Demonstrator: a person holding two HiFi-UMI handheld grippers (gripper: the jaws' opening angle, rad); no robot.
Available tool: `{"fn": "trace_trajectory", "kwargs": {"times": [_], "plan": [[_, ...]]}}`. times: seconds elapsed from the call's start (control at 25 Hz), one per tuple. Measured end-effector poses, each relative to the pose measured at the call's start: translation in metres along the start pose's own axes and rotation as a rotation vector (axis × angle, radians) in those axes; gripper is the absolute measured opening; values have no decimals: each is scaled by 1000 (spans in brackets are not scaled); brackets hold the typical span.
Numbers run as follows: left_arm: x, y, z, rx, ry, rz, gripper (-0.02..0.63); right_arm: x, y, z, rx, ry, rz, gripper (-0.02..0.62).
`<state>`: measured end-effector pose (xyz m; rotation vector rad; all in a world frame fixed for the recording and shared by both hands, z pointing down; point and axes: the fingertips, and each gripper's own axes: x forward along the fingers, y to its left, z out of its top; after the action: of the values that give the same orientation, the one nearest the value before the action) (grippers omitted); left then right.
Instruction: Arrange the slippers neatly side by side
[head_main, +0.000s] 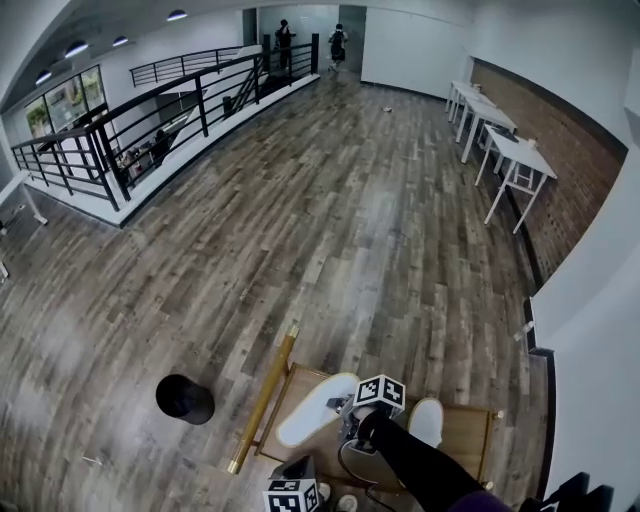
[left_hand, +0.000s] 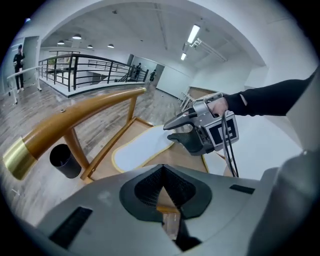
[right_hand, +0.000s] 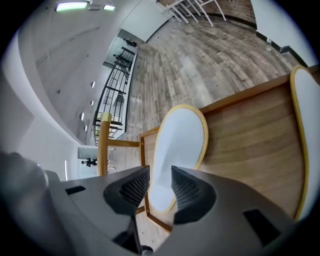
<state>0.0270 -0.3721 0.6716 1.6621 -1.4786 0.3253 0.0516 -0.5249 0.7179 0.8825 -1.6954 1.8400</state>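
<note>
Two white slippers with yellow rims lie on a low wooden rack (head_main: 468, 430). The left slipper (head_main: 312, 410) (right_hand: 177, 145) (left_hand: 140, 147) lies slanted; the right slipper (head_main: 428, 420) (right_hand: 306, 130) lies apart from it. My right gripper (head_main: 345, 408) (right_hand: 160, 175) (left_hand: 169, 131) hovers over the left slipper's near end. Its jaws are open, with the slipper showing through the gap and no pad touching it. My left gripper (head_main: 298, 470) (left_hand: 162, 170) hangs at the rack's front edge, its pads meeting at the tips with nothing between them.
A golden rail (head_main: 262, 400) (left_hand: 75, 117) runs along the rack's left side. A black bin (head_main: 185, 398) (left_hand: 64, 161) stands on the wood floor to its left. White tables (head_main: 505, 150) line the right wall; a black railing (head_main: 150, 120) runs at far left.
</note>
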Motion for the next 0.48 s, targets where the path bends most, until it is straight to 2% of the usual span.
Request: {"fn": "trace_trajectory", "kwargs": {"times": [0.28, 0.48], "plan": [[-7, 16, 4, -45, -25, 10, 0, 12, -11, 12, -3, -11, -145, 110], [-14, 23, 12, -64, -51, 15, 0, 21, -12, 11, -7, -3, -180, 110]]}}
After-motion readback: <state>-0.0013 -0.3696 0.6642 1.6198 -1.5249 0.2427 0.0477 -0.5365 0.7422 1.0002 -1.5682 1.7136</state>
